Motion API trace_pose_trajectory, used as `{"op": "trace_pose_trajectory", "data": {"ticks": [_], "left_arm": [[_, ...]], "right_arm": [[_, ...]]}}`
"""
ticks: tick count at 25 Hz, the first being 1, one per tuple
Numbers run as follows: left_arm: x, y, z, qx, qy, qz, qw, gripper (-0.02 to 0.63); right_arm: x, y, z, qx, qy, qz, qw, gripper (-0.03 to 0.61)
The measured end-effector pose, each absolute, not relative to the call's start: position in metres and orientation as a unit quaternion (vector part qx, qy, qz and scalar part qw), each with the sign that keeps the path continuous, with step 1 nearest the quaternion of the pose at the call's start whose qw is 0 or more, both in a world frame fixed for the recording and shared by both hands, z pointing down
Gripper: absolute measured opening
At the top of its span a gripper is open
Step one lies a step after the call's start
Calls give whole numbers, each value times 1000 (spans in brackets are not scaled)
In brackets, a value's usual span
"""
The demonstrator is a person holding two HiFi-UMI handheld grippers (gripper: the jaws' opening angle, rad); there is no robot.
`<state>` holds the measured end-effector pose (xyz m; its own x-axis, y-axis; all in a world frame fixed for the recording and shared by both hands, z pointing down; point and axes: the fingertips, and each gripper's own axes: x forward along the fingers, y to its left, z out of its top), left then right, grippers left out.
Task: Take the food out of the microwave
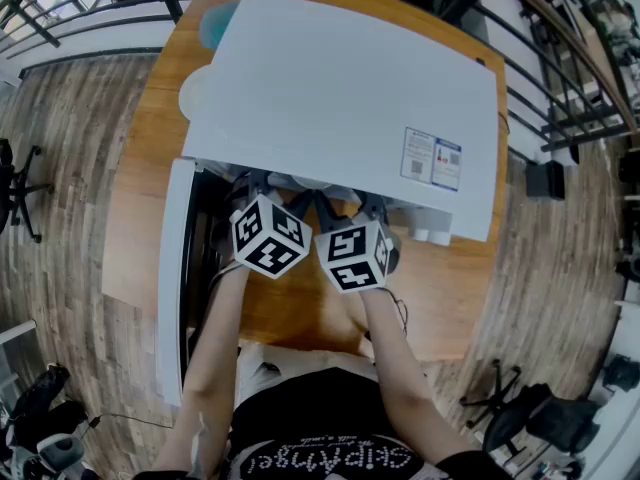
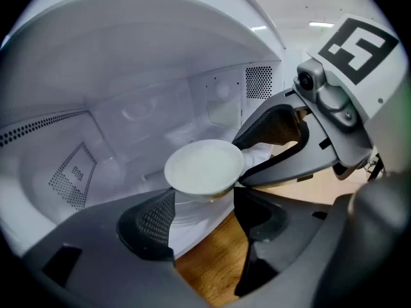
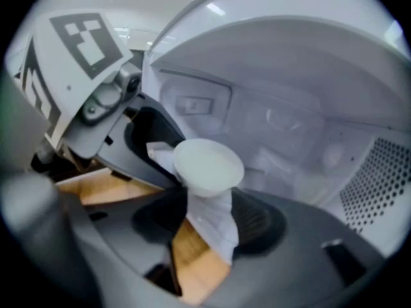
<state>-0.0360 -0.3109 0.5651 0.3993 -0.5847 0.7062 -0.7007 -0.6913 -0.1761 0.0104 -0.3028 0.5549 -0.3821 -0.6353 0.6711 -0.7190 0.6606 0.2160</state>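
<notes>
A small white bowl (image 2: 204, 167) hangs at the mouth of the white microwave (image 1: 340, 88), just above its floor. My left gripper (image 2: 204, 196) is shut on the bowl's foot, a pad on each side. From the right, a finger (image 2: 276, 133) of the other gripper touches the rim. In the right gripper view the same bowl (image 3: 209, 164) sits between the tips of my right gripper (image 3: 209, 201), which is shut on its base, with a left gripper finger (image 3: 151, 136) at its left. From the head view both grippers (image 1: 250, 183) (image 1: 365, 203) reach side by side under the microwave's top, which hides the bowl.
The microwave door (image 1: 172, 278) stands open to the left, along my left arm. The microwave rests on a wooden table (image 1: 140, 168), with a teal dish (image 1: 215, 23) and a white plate (image 1: 195, 93) behind it. Office chairs (image 1: 530, 413) stand on the floor around.
</notes>
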Motion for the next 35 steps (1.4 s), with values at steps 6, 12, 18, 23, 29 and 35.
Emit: {"op": "trace_pose_trajectory", "data": {"ticks": [6,12,18,23,29,35], "left_arm": [[-36,-304,560,830,-397,384,71,313],[-36,-295,551,828,-409,380,61,314],[-34,-280,543,825,-417,378,51,313],[-32,-267,539,822,-424,376,47,314],[-29,-250,535,822,-429,373,43,313],[-24,-236,534,823,-428,371,44,313]], "right_arm": [[10,-296,550,406,-831,44,376,227],[11,-288,542,405,-835,34,372,227],[13,-273,535,404,-838,26,367,227],[16,-261,531,401,-840,22,364,227],[18,-244,527,399,-843,20,361,227],[23,-229,526,401,-843,19,358,227]]}}
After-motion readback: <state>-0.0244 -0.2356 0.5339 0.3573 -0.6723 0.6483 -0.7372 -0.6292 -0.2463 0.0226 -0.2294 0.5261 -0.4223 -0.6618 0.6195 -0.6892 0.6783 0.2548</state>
